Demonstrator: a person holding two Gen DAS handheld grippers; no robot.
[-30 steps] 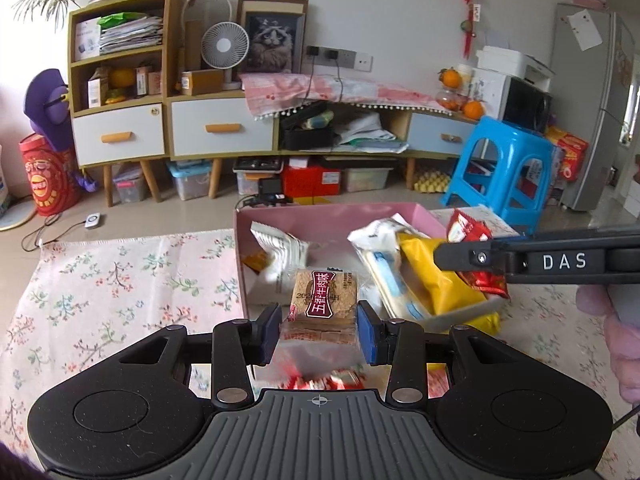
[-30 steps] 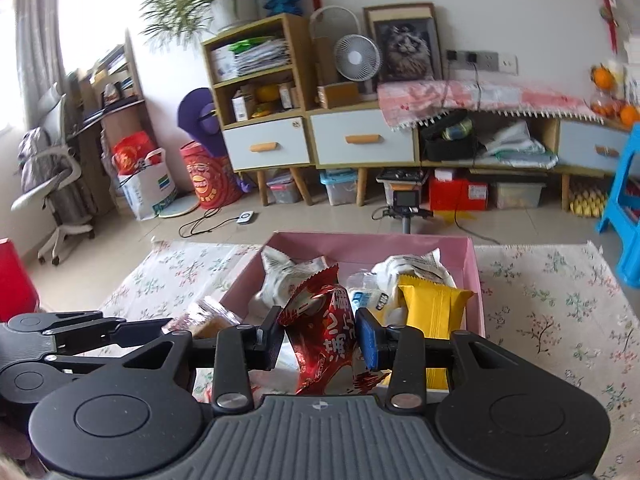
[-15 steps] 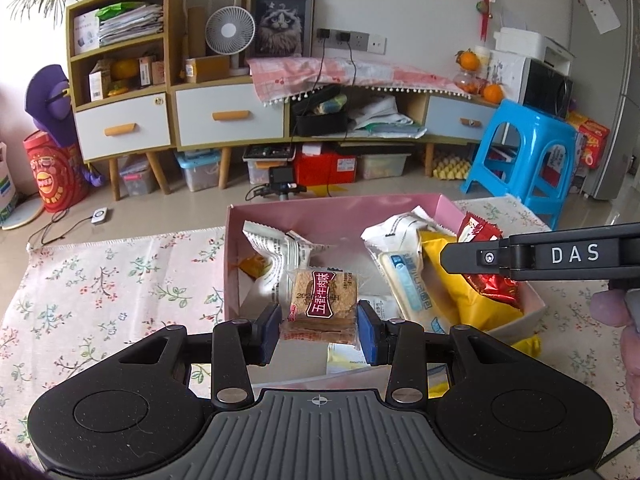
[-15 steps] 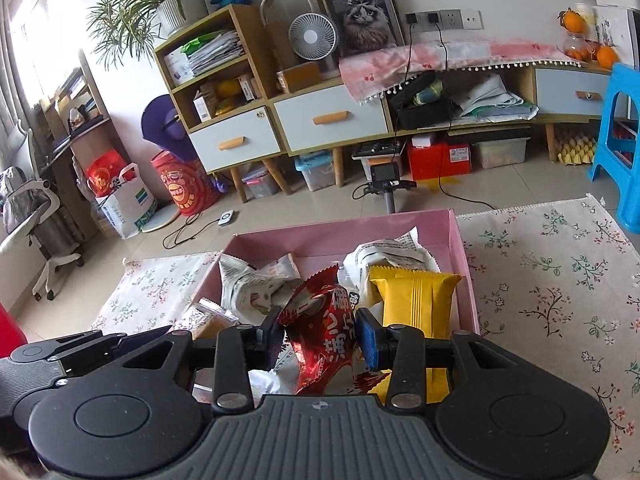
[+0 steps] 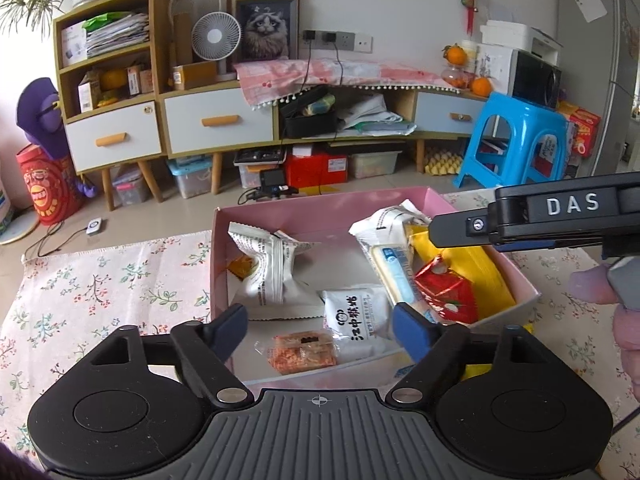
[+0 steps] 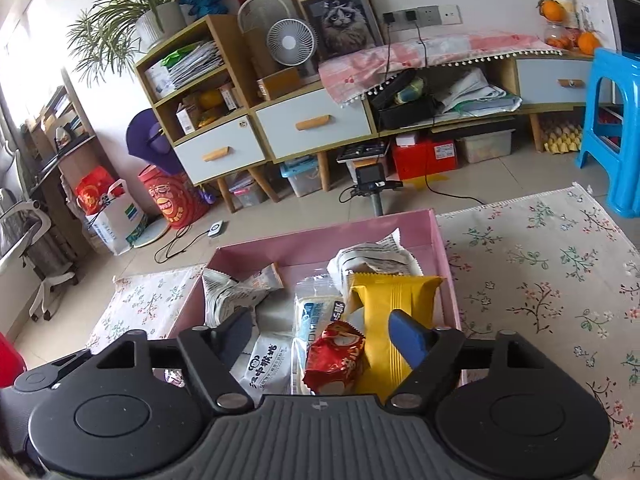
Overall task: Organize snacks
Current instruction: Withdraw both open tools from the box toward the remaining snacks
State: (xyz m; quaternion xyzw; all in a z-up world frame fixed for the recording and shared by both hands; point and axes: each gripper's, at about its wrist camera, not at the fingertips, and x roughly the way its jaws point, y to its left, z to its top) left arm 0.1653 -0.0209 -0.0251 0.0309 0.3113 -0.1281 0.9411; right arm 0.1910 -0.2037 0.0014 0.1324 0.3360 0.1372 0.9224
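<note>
While both grippers gape, one pink box [image 5: 256, 220] holds seven snack packets.

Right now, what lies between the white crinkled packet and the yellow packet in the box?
In the right wrist view, a clear-wrapped blue-and-white snack lies between the white crinkled packet and yellow packet.

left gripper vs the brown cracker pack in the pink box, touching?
Apart. The left wrist view shows the left gripper open wide, and the brown cracker pack lying on the pink box floor with clear gaps to both fingers.

Black grippers [image 5: 320, 326]; blue pads [image 5: 410, 330]
</note>
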